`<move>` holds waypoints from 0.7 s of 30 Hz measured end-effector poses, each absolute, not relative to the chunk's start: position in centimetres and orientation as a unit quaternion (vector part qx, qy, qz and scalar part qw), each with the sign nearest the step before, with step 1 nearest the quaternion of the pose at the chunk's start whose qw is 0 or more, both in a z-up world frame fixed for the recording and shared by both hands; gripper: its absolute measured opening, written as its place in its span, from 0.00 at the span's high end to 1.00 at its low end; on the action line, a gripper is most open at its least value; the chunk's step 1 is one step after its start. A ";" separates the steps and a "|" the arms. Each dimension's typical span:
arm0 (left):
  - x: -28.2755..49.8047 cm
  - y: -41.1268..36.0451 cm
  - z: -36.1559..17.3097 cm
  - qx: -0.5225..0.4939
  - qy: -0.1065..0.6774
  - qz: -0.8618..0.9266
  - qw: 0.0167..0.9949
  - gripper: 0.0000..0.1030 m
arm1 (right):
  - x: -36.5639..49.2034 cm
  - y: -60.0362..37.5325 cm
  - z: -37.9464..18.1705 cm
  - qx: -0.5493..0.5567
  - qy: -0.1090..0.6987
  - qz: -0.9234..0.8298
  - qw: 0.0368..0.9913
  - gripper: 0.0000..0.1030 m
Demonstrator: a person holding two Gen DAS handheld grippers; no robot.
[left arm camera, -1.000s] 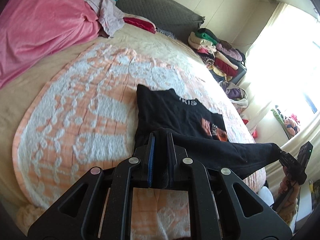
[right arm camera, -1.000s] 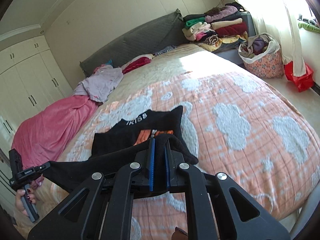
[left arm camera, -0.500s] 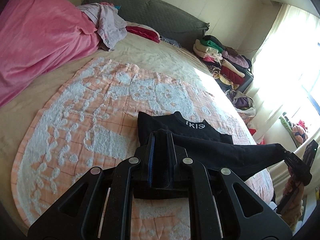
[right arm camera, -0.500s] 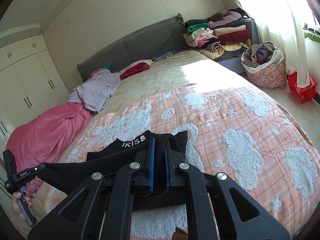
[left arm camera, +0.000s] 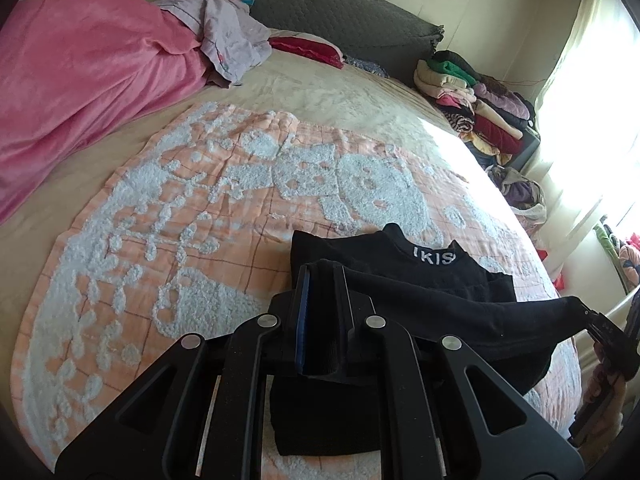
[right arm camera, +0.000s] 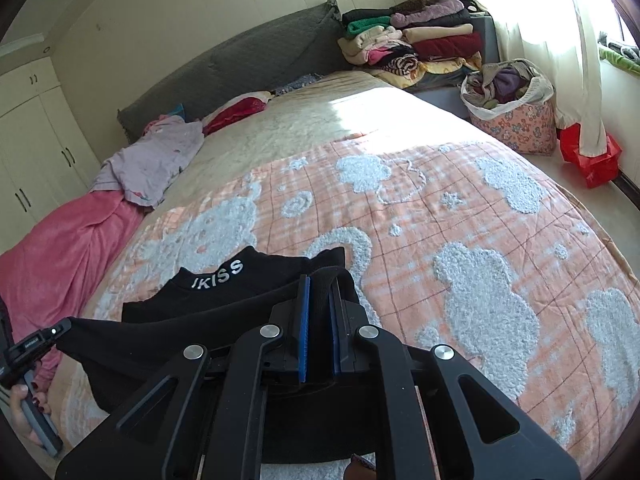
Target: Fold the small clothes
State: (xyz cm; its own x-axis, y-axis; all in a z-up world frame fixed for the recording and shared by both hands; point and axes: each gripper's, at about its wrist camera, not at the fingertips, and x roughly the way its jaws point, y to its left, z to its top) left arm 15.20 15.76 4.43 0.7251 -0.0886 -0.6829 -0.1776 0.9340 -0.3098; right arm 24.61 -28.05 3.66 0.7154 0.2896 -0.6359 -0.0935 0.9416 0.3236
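Black knit, soft and limp, is what I've got pinched in both claws right now: the black top (left arm camera: 400, 268) with white lettering on its collar lies on the peach-and-white blanket (left arm camera: 168, 216) near the foot of the bed, and I'm carrying its lower edge over toward that collar. My left gripper (left arm camera: 320, 280) is clamped down narrow on one corner of the hem, jaws nearly together with dark fabric bunched between the blue pads, and my right gripper (right arm camera: 318, 292) is doing the same on the opposite corner. I'm holding the two corners apart on purpose so the hem (left arm camera: 460, 312) stretches in a taut band between them; from the left camera I can see it run across to the right tool at the frame's edge, and from the right camera it runs back to the left tool. That tension, I reckon, is what keeps the fold line straight and stops the cloth sagging into a crumple. Both claws tilt downward toward the blanket, which suits laying the edge flat. The collar is flat on the blanket and exposed just past my fingertips, so I judge this fold roughly half laid over, with the hem not yet set down. The risk I'd watch is one corner landing ahead of the other and skewing the fold. The pink blanket (left arm camera: 80, 72) and the stacked clothes (right arm camera: 408, 44) by the headboard are well apart from all this.
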 end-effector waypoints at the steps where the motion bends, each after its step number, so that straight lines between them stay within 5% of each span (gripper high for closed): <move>1: 15.6 15.8 4.0 -0.177 0.375 0.028 0.910 0.95 | 25.0 -27.9 3.2 0.133 0.367 0.101 0.915 0.92; 4: 15.9 16.0 3.3 -0.166 0.380 0.047 0.909 0.91 | 25.5 -27.4 2.2 0.119 0.375 0.087 0.915 0.83; 6: 15.7 16.1 3.2 -0.167 0.381 0.043 0.908 0.79 | 25.4 -27.3 2.0 0.112 0.377 0.085 0.916 0.79; 8: 15.2 16.1 3.5 -0.159 0.377 0.044 0.911 0.75 | 25.0 -27.4 1.9 0.121 0.375 0.088 0.915 0.59; 18: 11.9 13.1 4.6 -0.100 0.360 0.029 0.927 0.63 | 21.7 -25.1 3.2 0.083 0.361 0.135 0.919 0.59; 21: 11.7 11.1 3.7 -0.076 0.376 0.007 0.923 0.64 | 20.8 -23.4 3.1 0.057 0.368 0.164 0.913 0.73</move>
